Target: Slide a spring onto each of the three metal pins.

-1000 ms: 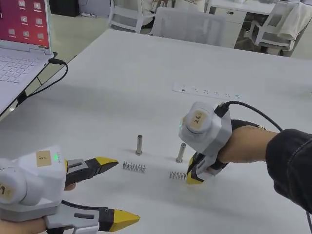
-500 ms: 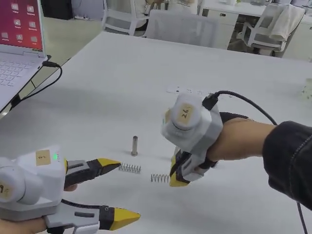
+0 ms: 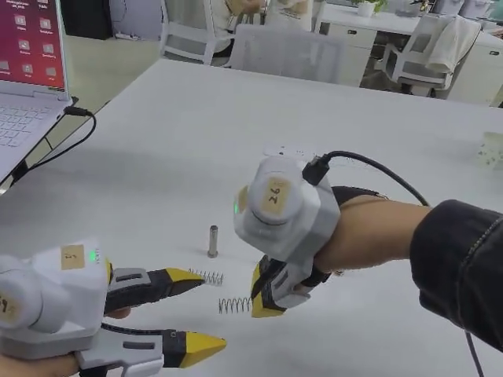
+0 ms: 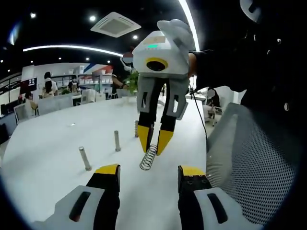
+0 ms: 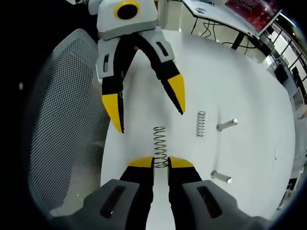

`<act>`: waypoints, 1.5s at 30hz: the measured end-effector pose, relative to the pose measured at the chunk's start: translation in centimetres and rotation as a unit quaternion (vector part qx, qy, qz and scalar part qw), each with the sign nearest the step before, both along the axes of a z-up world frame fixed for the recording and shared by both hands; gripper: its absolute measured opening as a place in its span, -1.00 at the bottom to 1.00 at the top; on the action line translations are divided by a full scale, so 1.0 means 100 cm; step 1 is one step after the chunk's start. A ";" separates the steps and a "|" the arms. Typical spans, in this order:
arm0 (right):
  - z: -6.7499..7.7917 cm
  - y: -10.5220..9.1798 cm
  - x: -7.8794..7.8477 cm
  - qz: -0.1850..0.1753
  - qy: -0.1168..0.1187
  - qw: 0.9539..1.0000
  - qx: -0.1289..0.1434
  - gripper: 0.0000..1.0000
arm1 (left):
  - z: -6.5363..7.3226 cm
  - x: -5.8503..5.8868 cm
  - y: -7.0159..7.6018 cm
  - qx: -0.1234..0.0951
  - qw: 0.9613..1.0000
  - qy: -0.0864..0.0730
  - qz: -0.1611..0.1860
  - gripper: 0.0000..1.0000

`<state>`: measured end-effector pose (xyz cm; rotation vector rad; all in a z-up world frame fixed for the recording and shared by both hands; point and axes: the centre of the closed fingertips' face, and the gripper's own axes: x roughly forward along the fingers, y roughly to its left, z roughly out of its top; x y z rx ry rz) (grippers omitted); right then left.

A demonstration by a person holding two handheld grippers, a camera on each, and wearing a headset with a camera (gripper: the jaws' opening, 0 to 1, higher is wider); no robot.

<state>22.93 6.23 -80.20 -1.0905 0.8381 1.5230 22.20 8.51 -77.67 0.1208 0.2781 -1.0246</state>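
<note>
- Now, right gripper [image 3: 263, 302]: jaws pinched together on one end of a spring [image 3: 234, 305]. The rest of the coil sticks out past the tips toward the left gripper [image 3: 206, 310].
- Right gripper view agrees — yellow tips of the right gripper [image 5: 161, 164] are closed on the spring [image 5: 160, 143], and the coil runs straight ahead.
- Left gripper: jaws spread wide with nothing between them, low over the near part of the table [image 3: 157, 157]. It faces the right gripper, tips toward tips.
- In the left gripper view the left gripper [image 4: 149, 171] looks up at the right gripper [image 4: 154, 143], with the spring [image 4: 148, 157] slanting down from its tips. I cannot tell whether the lower end touches the table.
- Second spring [image 3: 208, 276] lies flat and loose on the table, just beside the upper tip of the left gripper.
- Three pins stand upright and bare: near pin [image 4: 85, 158], middle pin [image 4: 116, 141] and far pin [image 4: 136, 128] — the last just beside a right gripper finger.
- In the head view I see one pin [image 3: 213, 240], just beyond the second spring.
- Laptop [image 3: 31, 71] sits open at the far left, well apart from the work.
</note>
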 end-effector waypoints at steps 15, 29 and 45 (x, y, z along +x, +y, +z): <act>0.007 0.010 -0.013 0.024 0.000 1.000 0.009 -0.84 | 0.003 -0.006 -0.005 -0.007 1.000 -0.011 -0.021 -0.53; 0.009 0.010 -0.017 0.037 0.003 0.999 0.015 -0.83 | 0.004 -0.009 -0.007 -0.013 0.999 -0.009 -0.035 -0.94; 0.007 0.007 -0.017 0.034 0.018 0.999 0.019 -0.81 | 0.006 -0.011 -0.011 -0.013 0.999 -0.016 -0.047 -0.96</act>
